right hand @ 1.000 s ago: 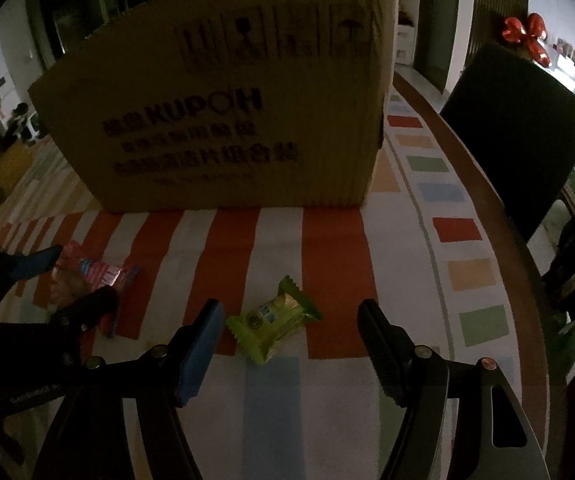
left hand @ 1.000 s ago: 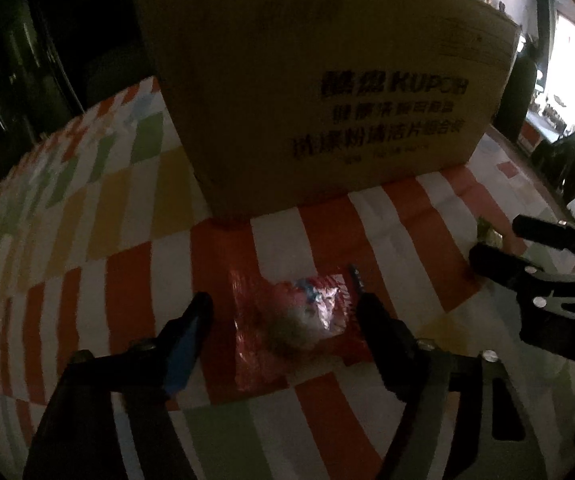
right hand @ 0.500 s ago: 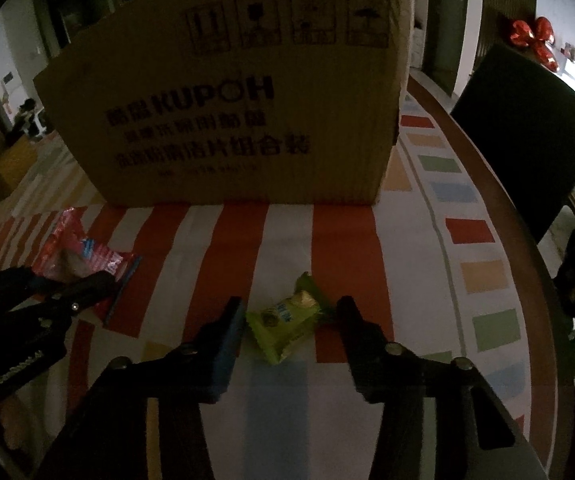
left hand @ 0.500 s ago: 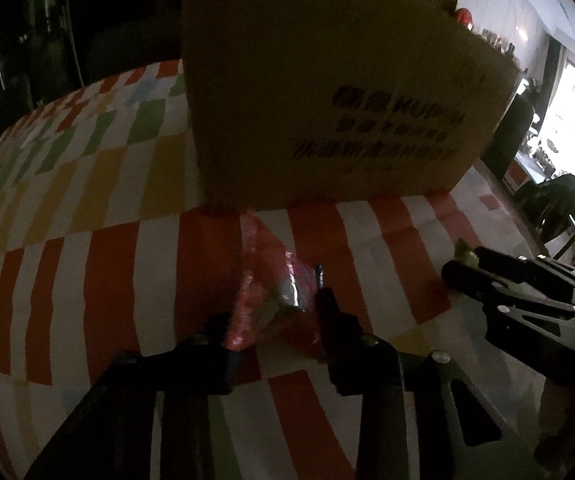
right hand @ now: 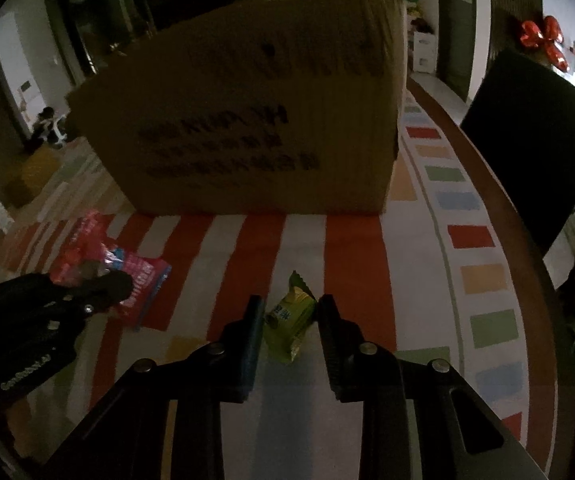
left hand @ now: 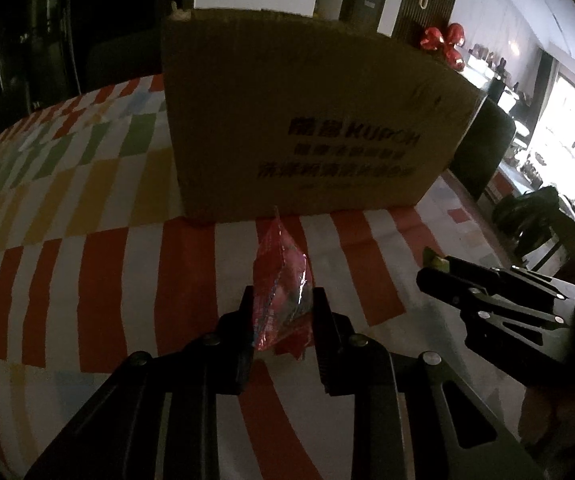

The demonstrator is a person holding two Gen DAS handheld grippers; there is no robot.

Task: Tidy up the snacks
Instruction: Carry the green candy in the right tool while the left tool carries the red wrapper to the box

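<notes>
My left gripper [left hand: 282,300] is shut on a red snack packet [left hand: 281,280] and holds it upright above the striped tablecloth. My right gripper [right hand: 290,307] is shut on a small green snack packet [right hand: 289,316] and holds it above the cloth. The left gripper with its red packet [right hand: 103,258] also shows at the left of the right wrist view. The right gripper [left hand: 435,268] shows at the right of the left wrist view. A large brown cardboard box [left hand: 311,128] stands on the table right behind both; its inside is hidden.
The round table carries a cloth with coloured stripes and squares [right hand: 471,236]. A dark chair [right hand: 535,140] stands at the table's right edge. Red balloons [left hand: 445,42] hang on the wall behind the box.
Both grippers closed on their packets, which lay flat on the cloth, and have lifted them. Both have tilted up, so more of the box and room shows.
</notes>
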